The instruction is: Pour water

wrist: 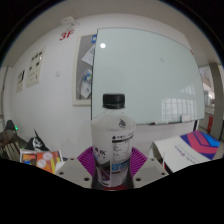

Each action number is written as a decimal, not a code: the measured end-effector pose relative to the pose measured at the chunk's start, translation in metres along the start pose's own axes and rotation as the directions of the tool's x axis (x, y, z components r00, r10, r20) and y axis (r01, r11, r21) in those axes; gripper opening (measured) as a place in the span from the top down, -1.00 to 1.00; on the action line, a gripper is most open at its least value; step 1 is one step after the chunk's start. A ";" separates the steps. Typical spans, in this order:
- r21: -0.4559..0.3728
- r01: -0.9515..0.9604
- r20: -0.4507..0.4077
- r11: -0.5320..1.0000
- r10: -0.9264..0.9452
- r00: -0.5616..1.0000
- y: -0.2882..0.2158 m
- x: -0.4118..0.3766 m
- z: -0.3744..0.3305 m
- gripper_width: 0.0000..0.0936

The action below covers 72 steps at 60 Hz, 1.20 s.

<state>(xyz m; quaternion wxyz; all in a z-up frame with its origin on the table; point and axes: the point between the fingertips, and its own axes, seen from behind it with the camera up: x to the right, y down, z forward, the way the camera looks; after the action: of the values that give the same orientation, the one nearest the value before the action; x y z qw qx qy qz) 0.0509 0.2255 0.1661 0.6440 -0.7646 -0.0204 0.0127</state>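
I hold the hand-held gripper (112,172) upright in front of me, and its two fingers are closed on a clear water bottle (113,140). The purple pads (88,166) press on the lower part of the bottle from the left and from the right, so the bottle stands between them with no gap that I can see. The bottle is vertical, and its black cap (114,101) is on the neck. I think this is why I keep it straight: nothing can be poured yet, and an upright bottle does not slip in the grip.

The grip sits low on the body, below the white label (117,133). In my judgement this leaves the neck free, which helps later when the bottle must tilt, but the top is heavy and may swing when I turn it.

Far behind the bottle a large whiteboard (150,72) hangs on the wall. Far to the left some papers (33,68) are fixed on the wall. To the right, lower down, some white and coloured sheets (190,148) lie, perhaps on a tabletop, and to the left there are coloured things (38,156) that I cannot name.

I see no cup or glass to receive the water. The cap must come off first, I believe.
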 end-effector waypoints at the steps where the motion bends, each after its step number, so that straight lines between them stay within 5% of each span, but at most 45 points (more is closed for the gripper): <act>1: -0.018 -0.001 -0.002 1.000 0.001 1.000 0.008 -0.001 0.001 0.17; 17: -0.172 0.022 -0.004 0.985 -0.023 1.000 0.113 0.011 0.016 0.12; 24: -0.141 0.009 -0.016 0.990 -0.012 1.000 0.110 0.012 0.014 0.14; 34: -0.190 0.013 -0.012 0.982 -0.015 1.000 0.116 0.014 0.010 -0.31; 38: -0.210 0.006 -0.009 0.978 -0.008 1.000 0.115 0.013 0.004 -0.87; 40: -0.219 0.000 -0.020 0.976 -0.004 1.000 0.113 0.015 0.000 -0.74; 56: -0.254 -0.012 -0.091 0.967 -0.012 0.996 0.085 0.013 -0.084 -0.80; 72: -0.265 0.000 -0.125 0.964 -0.034 0.992 0.064 -0.034 -0.258 -0.81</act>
<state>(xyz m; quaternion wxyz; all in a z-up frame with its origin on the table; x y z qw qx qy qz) 0.0298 -0.0413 0.1467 0.5364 -0.8426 0.0131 -0.0450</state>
